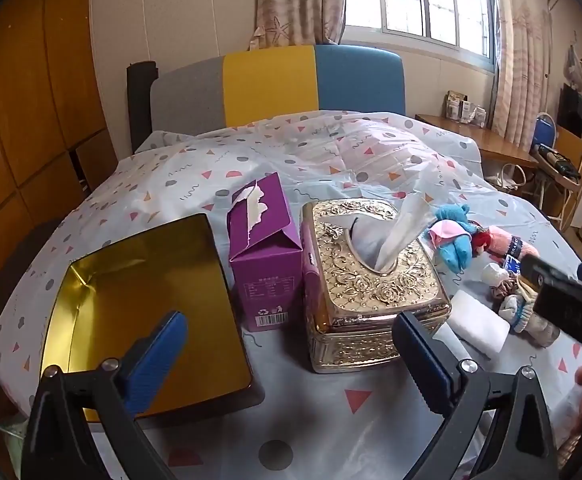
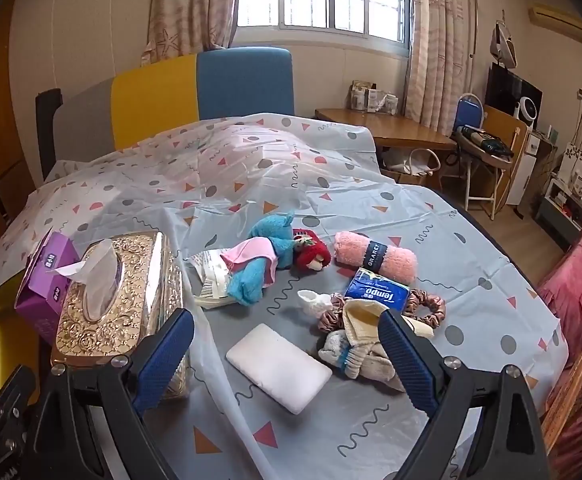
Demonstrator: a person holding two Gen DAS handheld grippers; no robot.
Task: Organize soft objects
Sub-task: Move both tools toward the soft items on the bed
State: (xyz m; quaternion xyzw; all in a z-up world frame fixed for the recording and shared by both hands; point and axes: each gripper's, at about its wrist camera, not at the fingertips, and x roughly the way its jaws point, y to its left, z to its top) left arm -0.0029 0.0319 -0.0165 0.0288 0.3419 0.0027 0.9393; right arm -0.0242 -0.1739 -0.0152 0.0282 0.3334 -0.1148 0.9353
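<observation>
Left wrist view
Left gripper [image 1: 291, 356]: jaws spread wide, nothing between them; it hangs over the near edge of the table [image 1: 331, 440].
Gold tin [image 1: 131, 300]: open and empty, at the near left corner; judged the likely receptacle.
Purple tissue carton [image 1: 265, 248]: upright, just beside the tin and touching the ornate gold tissue box [image 1: 371, 288].
Soft pile: seen at the right, partly hidden by the right gripper's body.

Right wrist view
Right gripper [image 2: 287, 352]: jaws released, empty, above the white pad [image 2: 279, 368] near the near edge.
White pad: flat, probably light and compressible; best pinched across its short sides.
Socks [image 2: 355, 352]: crumpled, touching the satin scrunchie [image 2: 423, 304]; limp, so a grasp at the bunched middle seems safest.
Tempo tissue pack [image 2: 375, 290]: lies on the scrunchie; the wrapper is probably slippery.
Pink towel roll [image 2: 375, 258]: banded, towards the table's middle; soft, grip at the band.
Blue plush toy [image 2: 267, 256] and red plush toy [image 2: 311, 256]: touching, beside the gold box; squashy, take by the body.
</observation>
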